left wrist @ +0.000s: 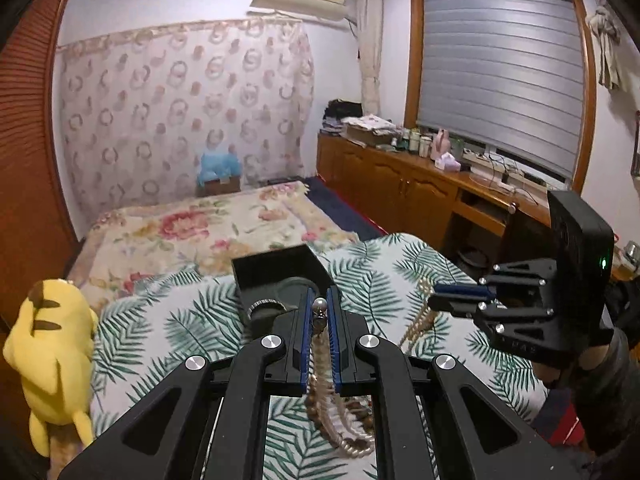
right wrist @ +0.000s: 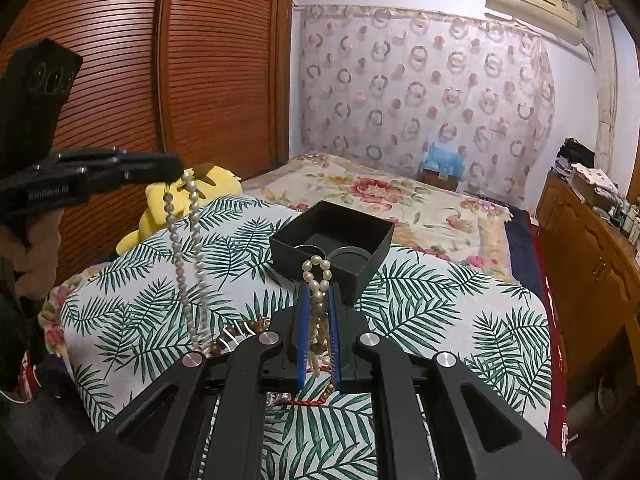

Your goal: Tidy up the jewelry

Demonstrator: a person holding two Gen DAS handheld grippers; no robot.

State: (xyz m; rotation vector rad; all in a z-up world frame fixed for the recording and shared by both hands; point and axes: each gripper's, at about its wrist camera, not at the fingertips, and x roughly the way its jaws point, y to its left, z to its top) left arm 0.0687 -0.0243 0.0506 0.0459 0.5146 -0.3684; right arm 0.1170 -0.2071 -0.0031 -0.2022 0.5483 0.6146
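Observation:
My left gripper (left wrist: pixel 320 292) is shut on a pearl necklace (left wrist: pixel 320 305), with one pearl showing above the pads and strands trailing down between them. The right wrist view shows the left gripper (right wrist: pixel 178 170) raised at the left, a double pearl strand (right wrist: pixel 188 248) hanging from it to the cloth. My right gripper (right wrist: pixel 318 286) is shut on a loop of pearls (right wrist: pixel 318 268). It appears at the right (left wrist: pixel 434 294) in the left wrist view. Brown beads (right wrist: pixel 240 330) and a red cord (right wrist: pixel 304 403) lie under the grippers. An open black box (right wrist: pixel 332 240) stands just beyond.
A leaf-print cloth (left wrist: pixel 180 320) covers the work surface. A yellow plush toy (left wrist: pixel 52 344) sits at its left edge. Behind lies a bed with a floral cover (left wrist: pixel 208 220). A wooden cabinet (left wrist: pixel 400 184) runs along the right and a slatted wardrobe (right wrist: pixel 180 60) along the left.

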